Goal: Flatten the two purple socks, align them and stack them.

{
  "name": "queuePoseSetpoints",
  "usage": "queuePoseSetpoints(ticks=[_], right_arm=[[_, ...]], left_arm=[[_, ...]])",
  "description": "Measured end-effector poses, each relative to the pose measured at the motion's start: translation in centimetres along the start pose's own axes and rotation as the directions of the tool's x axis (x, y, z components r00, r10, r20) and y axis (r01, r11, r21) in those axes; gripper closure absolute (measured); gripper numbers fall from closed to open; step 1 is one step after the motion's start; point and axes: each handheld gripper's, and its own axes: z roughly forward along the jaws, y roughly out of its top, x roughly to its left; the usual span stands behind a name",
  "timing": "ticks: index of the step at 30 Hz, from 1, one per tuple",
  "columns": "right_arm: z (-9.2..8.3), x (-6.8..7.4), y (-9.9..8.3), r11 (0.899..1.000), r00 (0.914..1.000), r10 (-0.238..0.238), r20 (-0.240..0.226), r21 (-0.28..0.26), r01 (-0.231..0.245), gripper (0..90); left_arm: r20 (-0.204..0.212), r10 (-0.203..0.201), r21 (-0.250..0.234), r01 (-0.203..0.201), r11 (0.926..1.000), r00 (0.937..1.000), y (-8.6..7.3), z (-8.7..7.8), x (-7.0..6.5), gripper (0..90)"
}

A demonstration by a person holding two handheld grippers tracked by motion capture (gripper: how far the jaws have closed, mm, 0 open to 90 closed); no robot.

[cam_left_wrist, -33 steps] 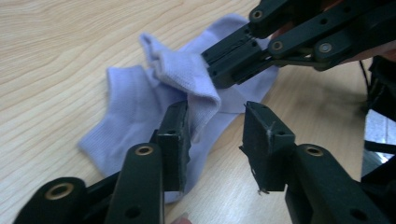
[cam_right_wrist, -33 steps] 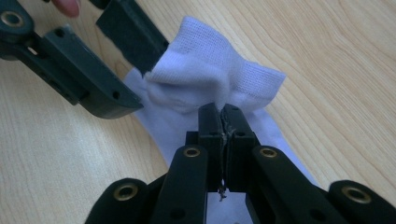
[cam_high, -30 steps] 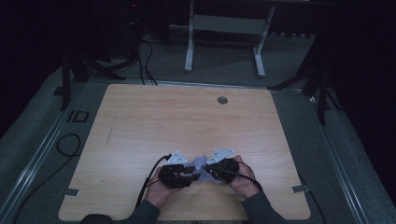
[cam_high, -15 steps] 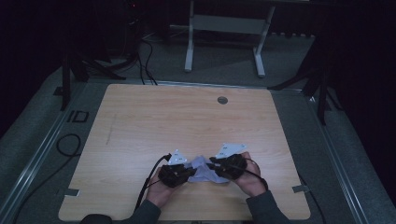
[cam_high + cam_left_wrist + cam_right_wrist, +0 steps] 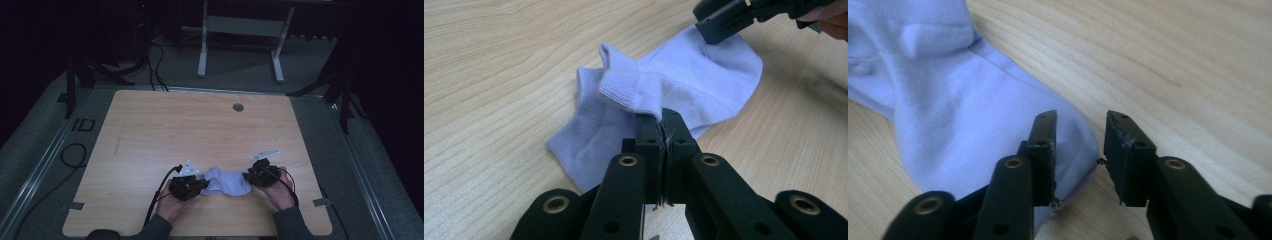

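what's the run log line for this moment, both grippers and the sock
left gripper: shut on sock cuff | right gripper: open at toe end, just released | sock: flat on table

Sock (image 5: 226, 182) on table (image 5: 200, 130) near front edge, btwn left tongs (image 5: 199, 184) & right tongs (image 5: 246, 176).

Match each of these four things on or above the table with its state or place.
Things:
1. left gripper
2. right gripper
3. sock
4. round hole

States or places:
A. near the far edge of the table
B. jaws apart, at the toe end
C. pale purple, lying on the wood
D. shut on a fold of cloth

Pairs: 1-D, 2-B, 3-C, 4-A
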Motion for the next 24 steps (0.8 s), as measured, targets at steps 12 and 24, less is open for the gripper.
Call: queuePoseSetpoints(ticks=[12,24], right_arm=[[-1.6,0.9,0.7,0.998,0.9981,-0.037,0.049,-0.050,0.039,87.8],[-0.3,1.1,-0.1,0.998,0.9948,-0.051,0.088,-0.015,0.053,87.6]], left_arm=[[0.033,-0.070,-0.003,0.071,0.9975,0.9970,-0.1,-1.0,0.9,88.5],[-0.013,-0.137,0.069,0.138,0.9880,0.9904,-1.3,-0.7,2.2,88.6]])
